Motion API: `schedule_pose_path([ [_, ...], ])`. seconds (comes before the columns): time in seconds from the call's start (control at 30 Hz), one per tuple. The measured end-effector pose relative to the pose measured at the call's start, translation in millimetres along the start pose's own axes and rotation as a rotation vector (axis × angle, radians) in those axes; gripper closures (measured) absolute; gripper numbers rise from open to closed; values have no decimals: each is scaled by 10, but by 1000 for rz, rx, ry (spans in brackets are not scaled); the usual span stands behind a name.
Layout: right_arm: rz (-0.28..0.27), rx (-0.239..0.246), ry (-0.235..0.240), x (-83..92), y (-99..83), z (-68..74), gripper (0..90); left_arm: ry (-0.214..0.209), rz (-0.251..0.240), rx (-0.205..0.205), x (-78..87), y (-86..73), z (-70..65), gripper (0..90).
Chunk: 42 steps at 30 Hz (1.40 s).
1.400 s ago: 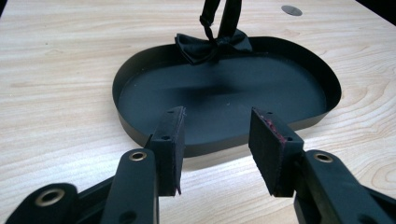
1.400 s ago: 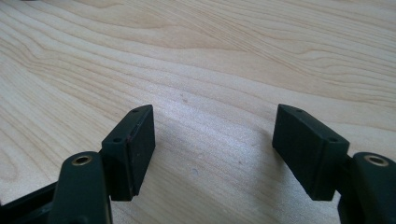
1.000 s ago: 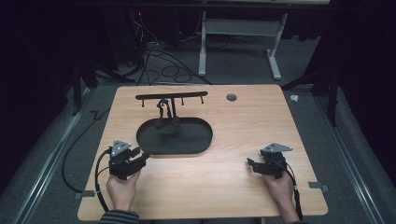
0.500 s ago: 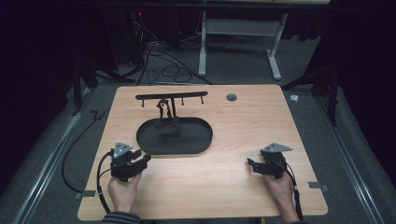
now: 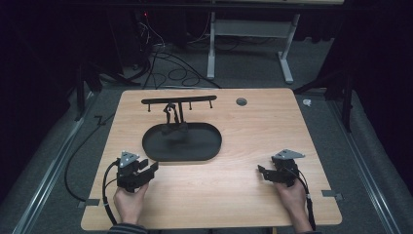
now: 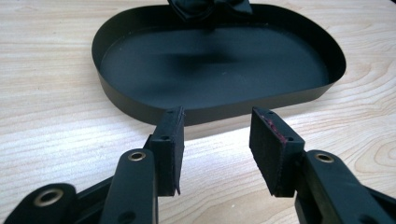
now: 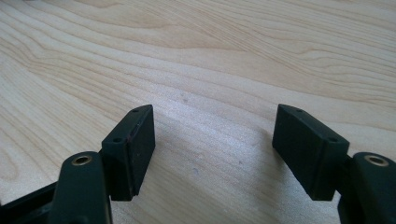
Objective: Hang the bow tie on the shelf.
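Tray (image 5: pixel 181 144) beyond level left gripper (image 5: pixel 146 170)

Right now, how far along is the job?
Barely started. Nothing looks moved: the bow tie lies at the tray's far rim, below the rack. The left gripper faces the tray's near wall, the right gripper is over bare table; both open, empty. The pickup is left.

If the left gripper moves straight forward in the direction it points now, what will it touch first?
Most likely the near wall of the black oval tray, right ahead of the open left gripper; only bare table lies between.
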State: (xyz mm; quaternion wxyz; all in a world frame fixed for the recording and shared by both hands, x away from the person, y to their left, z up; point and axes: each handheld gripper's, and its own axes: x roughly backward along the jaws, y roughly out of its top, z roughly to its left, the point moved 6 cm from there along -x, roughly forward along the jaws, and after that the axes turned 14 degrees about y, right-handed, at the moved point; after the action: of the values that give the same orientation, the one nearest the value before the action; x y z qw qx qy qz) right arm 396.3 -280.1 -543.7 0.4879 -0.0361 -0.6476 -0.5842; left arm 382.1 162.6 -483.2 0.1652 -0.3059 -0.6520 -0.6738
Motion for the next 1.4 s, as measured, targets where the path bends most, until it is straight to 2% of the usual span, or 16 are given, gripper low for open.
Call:
schedule_pose_path([
  [0.47,0,0,0,0,0,0,314,-8,23,5,-41,-111,-35,556],
  [0.83,0,0,0,0,0,1,314,-18,41,-17,-104,-155,-101,555],
  [1.4,0,0,1,0,0,1,314,-55,79,-50,-235,-291,-235,543],
])
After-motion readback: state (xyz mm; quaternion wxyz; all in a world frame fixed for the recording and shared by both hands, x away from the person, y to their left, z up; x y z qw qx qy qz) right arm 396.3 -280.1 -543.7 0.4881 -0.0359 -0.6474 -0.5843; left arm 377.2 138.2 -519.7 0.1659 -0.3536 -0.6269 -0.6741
